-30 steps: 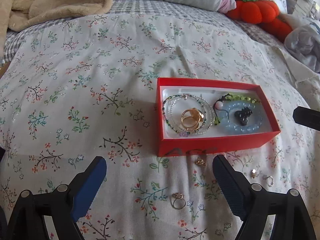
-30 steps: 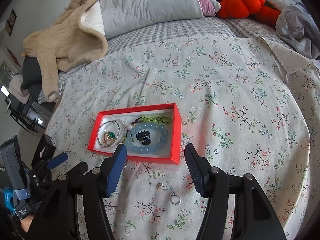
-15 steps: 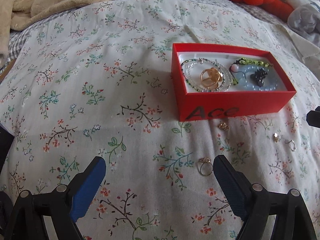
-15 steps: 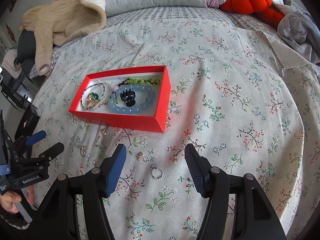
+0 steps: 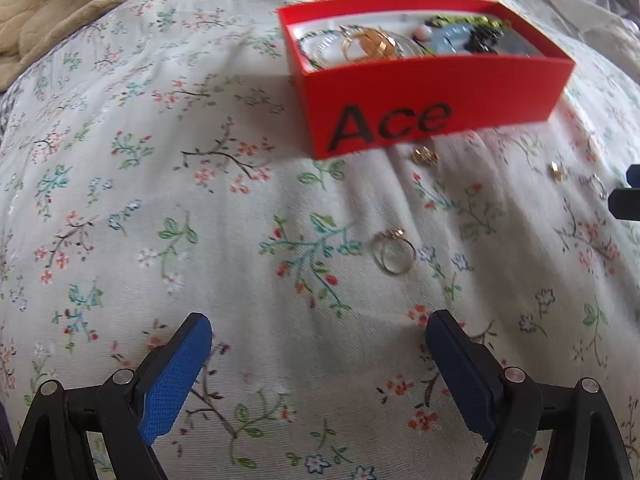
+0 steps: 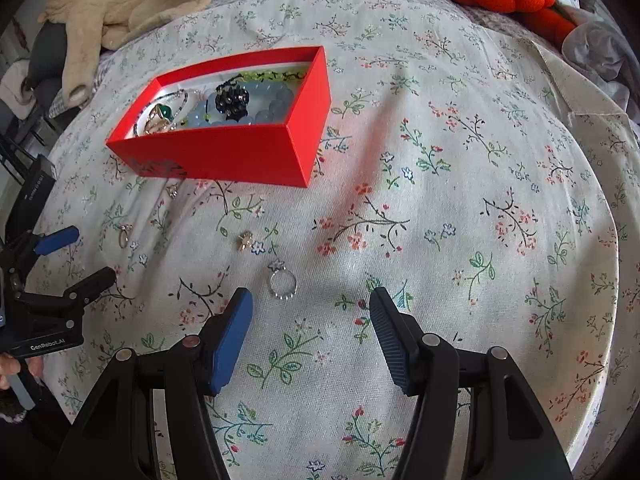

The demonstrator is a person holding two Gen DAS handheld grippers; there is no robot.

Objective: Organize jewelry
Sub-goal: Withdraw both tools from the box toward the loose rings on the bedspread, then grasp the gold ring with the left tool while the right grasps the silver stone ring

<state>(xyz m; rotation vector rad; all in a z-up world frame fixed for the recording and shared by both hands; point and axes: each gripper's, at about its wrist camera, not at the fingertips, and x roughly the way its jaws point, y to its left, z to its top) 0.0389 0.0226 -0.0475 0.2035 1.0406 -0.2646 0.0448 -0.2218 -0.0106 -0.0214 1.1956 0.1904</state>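
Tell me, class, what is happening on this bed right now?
A person holds a two-finger gripper in each hand over a floral bedspread. The red box already holds bracelets and rings, while four small pieces lie loose on the cloth in front of it. The left gripper is open near a gold ring; the right gripper is open just short of a silver ring. Neither holds anything yet.

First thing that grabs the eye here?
The red box marked "Ace", mid-bed and full of beads and bracelets. Then the loose rings on the floral sheet before it: a silver ring just ahead of the open right claw, a gold ring ahead of the open left claw.
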